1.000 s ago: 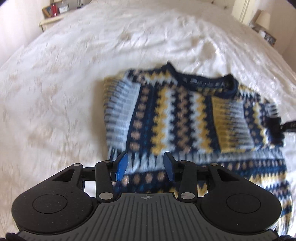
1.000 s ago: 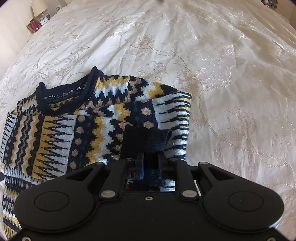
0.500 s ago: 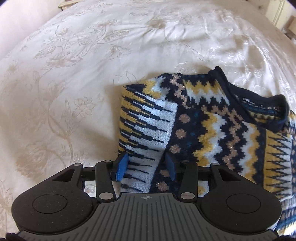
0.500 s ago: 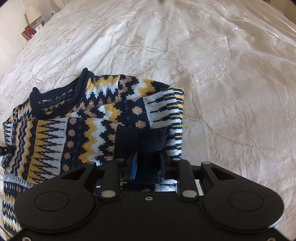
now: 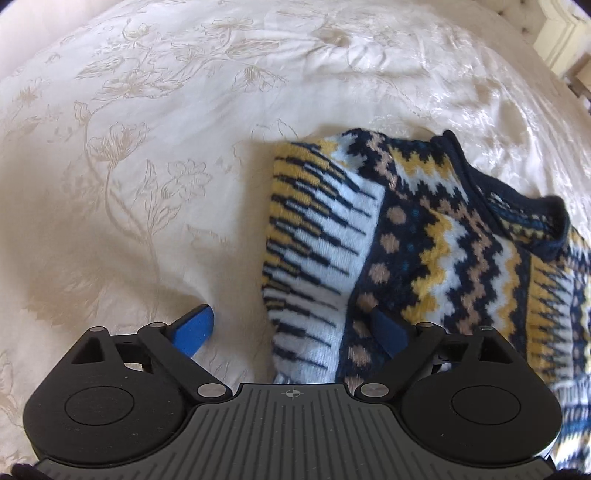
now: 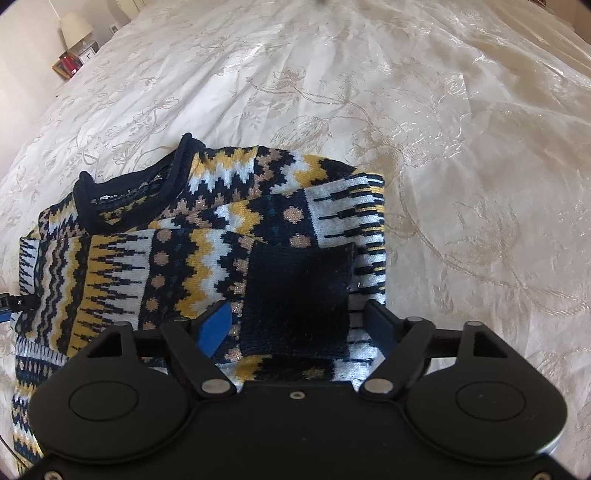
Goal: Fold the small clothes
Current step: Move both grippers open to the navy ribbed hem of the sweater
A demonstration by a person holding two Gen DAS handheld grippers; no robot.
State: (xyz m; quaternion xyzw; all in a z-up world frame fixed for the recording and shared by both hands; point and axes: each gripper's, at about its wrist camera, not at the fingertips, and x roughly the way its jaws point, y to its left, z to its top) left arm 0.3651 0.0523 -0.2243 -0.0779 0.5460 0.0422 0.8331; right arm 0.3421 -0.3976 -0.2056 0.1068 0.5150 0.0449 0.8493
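Where the patterned sweater [image 5: 436, 251] lay on the cream floral bedspread [image 5: 147, 155], saw both sleeves folded in across the body and the navy neckline [image 6: 129, 199] turned toward the far side of the bed. Found the left tongs [image 5: 291, 332] spread wide over the sweater's left folded edge, one blue pad [image 5: 194, 330] down on bare bedspread, the other against the knit, gripping nothing. Found the right tongs [image 6: 299, 325] likewise spread apart (wide enough to straddle the whole cuff), with the navy cuff [image 6: 299, 291] of the folded sleeve lying loose between the pads. Noted a lamp [image 6: 75, 26] and small red items on a bedside stand at the far left corner, well apart from the sweater.
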